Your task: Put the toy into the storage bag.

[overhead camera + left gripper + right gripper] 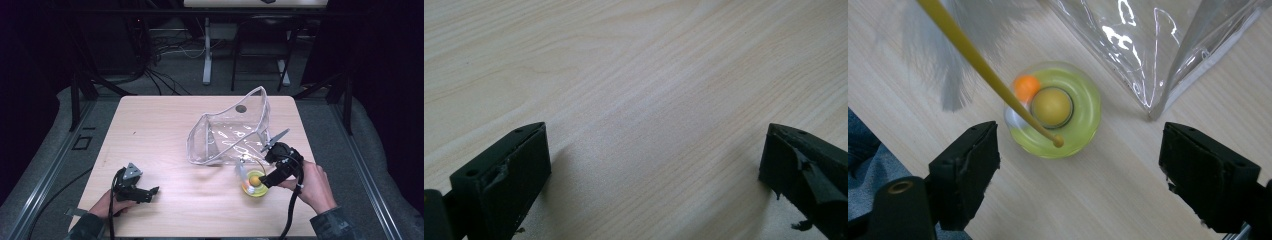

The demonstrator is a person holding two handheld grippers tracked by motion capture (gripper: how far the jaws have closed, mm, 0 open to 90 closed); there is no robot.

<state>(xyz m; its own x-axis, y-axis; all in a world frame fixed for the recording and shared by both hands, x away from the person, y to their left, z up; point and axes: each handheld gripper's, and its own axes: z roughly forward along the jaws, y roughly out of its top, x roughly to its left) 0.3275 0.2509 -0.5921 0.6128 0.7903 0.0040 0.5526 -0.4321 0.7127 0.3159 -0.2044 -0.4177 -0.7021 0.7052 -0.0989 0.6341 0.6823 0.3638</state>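
round glossy yellow-green toy [1055, 112] beside a crinkled clear plastic bag [1153, 45].

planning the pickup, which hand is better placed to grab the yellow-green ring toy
Right. The right gripper hangs open directly above the yellow-green ring toy, beside the clear bag. The left gripper rests open on bare table, far off.

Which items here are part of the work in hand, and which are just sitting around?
In play:
- yellow-green toy with its stick and feather
- clear bag
- right hand-held gripper, open above the toy

Idle:
- left hand-held gripper, open over bare table
- cables on the floor behind
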